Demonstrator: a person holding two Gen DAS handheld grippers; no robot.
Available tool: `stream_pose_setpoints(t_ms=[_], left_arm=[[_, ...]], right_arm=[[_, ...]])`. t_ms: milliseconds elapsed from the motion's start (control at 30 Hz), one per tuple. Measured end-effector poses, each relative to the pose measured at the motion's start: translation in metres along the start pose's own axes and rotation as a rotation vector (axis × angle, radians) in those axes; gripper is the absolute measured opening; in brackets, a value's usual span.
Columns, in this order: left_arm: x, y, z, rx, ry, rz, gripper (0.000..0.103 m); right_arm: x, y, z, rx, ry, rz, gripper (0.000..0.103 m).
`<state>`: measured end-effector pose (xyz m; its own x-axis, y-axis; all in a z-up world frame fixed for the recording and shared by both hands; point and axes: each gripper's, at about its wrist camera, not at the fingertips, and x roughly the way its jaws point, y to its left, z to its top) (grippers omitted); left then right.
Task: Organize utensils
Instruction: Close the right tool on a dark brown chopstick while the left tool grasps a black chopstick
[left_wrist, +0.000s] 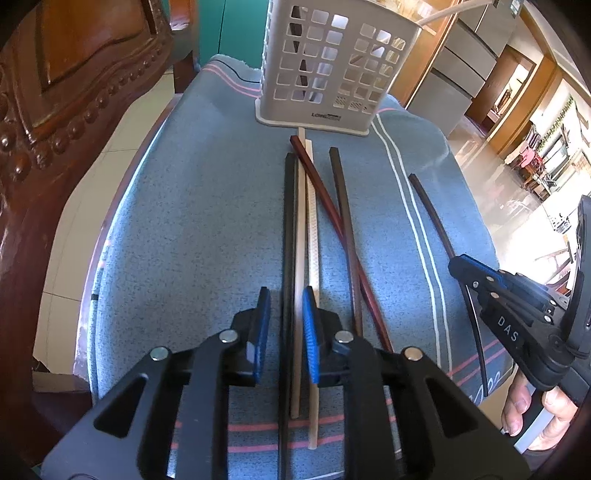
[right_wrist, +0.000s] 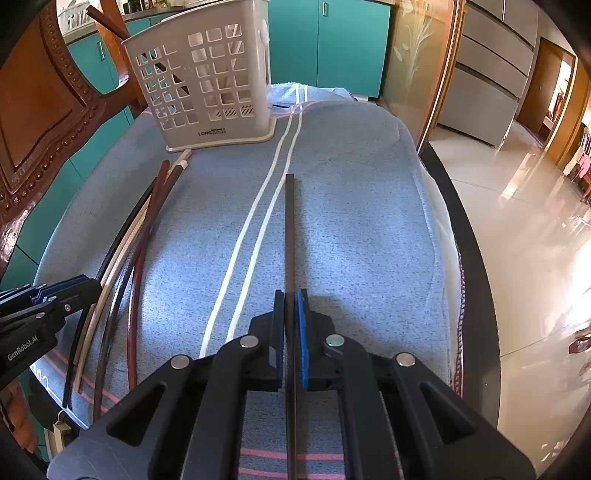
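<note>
A grey perforated utensil holder stands at the far end of a blue towel; it also shows in the right wrist view. Several chopsticks lie in a loose bundle: a black one, a cream one, a reddish one and a dark one. My left gripper is open, its fingers either side of the black and cream chopsticks. My right gripper is shut on a dark brown chopstick, which lies apart at the right.
A carved wooden chair stands at the left. Teal cabinets are behind the holder. The towel's right edge drops to a shiny tiled floor. A dark stick leans out of the holder.
</note>
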<state>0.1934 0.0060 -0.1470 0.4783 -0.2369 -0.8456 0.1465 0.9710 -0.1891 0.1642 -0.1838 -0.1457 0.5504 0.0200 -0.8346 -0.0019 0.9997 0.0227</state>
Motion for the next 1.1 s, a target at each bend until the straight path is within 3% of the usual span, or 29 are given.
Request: stream_pose_setpoints(t_ms=[100,633,900,1100], left_arm=[[0.001,-0.003,0.000,0.007,0.004,-0.009,0.012],[-0.005,-0.016,-0.002,0.051,-0.016,-0.024,0.007],[-0.003,0.000,-0.001,0.002,-0.007,-0.004,0.008],[-0.002,0.012,0.003,-0.044,0.003,-0.047,0.008]], right_arm=[[0.000,0.000,0.000,0.002,0.001,0.003,0.007],[0.000,0.000,0.000,0.002,-0.001,0.003,0.007],[-0.002,-0.002,0.001,0.010,0.004,0.001,0.007],[-0.010,-0.006,0.005,0.012,-0.023,0.007,0.010]])
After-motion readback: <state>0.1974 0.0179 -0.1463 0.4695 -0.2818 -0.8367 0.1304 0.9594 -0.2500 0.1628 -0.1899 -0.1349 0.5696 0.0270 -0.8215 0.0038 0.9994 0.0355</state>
